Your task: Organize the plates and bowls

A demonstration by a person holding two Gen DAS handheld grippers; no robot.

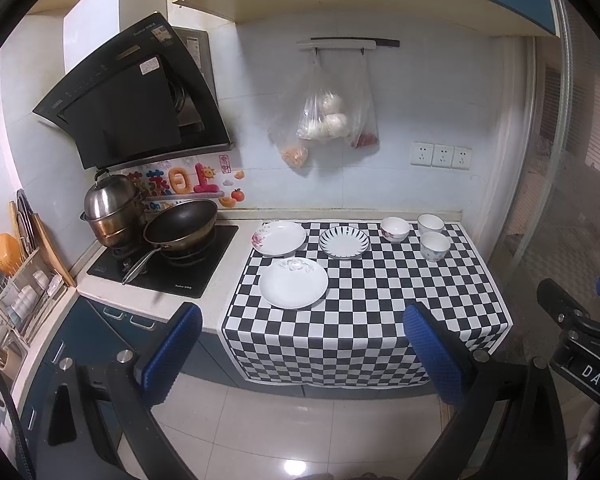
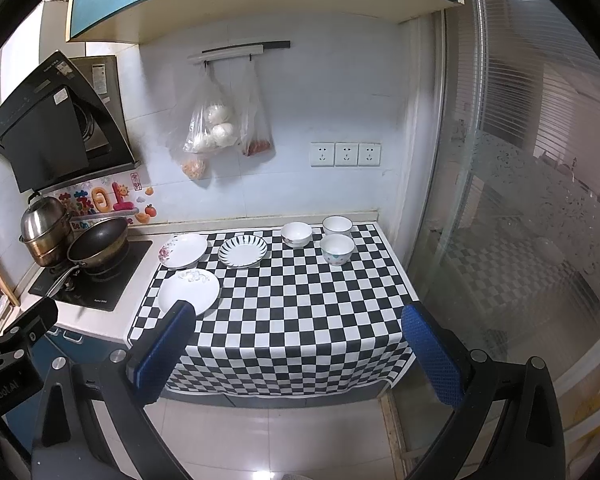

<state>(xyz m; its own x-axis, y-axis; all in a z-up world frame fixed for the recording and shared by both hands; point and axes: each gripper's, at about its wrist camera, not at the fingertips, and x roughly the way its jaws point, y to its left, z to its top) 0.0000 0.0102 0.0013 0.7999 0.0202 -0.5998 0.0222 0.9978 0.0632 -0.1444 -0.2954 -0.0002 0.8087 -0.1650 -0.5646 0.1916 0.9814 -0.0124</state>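
Waiting wide open and empty, both sets of fingers (image 1: 300, 344) (image 2: 300, 344) hang back; plates (image 1: 293, 282) and bowls (image 1: 435, 245) sit apart ahead on the counter (image 1: 380, 300).

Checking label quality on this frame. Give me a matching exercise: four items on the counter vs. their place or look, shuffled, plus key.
Column 1:
1. striped-rim plate
2. wok
3. plain white plate
4. steel pot

Column 2:
A. nearest the counter's front edge
B. on the stove, handle pointing forward
C. between the floral plate and the bowls
D. behind the wok, lidded

Pairs: 1-C, 2-B, 3-A, 4-D
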